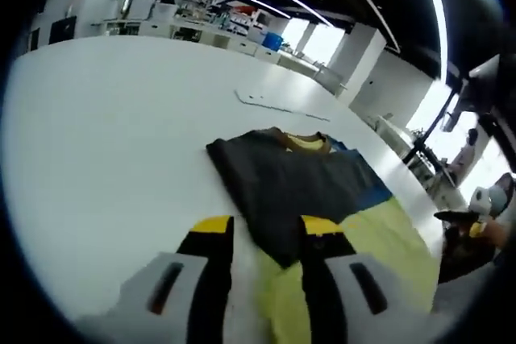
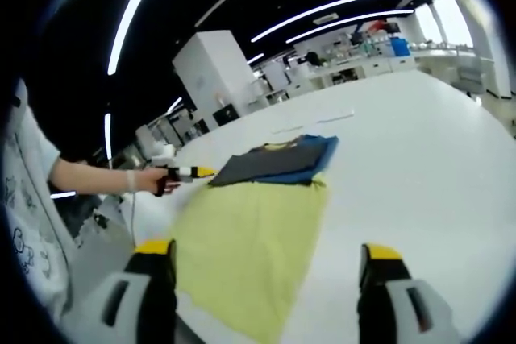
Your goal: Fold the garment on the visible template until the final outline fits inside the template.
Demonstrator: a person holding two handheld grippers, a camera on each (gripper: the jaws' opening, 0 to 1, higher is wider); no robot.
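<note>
The left gripper [image 1: 266, 267] hovers with jaws parted and nothing between them, above the near edge of the garment [image 1: 310, 191]. In the left gripper view the garment runs from 5 o'clock toward 12, collar at the far end, dark panel folded over the yellow part. The right gripper [image 2: 270, 279] is spread wide and holds nothing, yellow hem between its jaws. In the right gripper view the garment [image 2: 258, 227] lies lengthwise toward 1 o'clock on the white table [image 2: 419, 142]. At 9 o'clock a person's hand [image 2: 149, 179] holds the left gripper.
</note>
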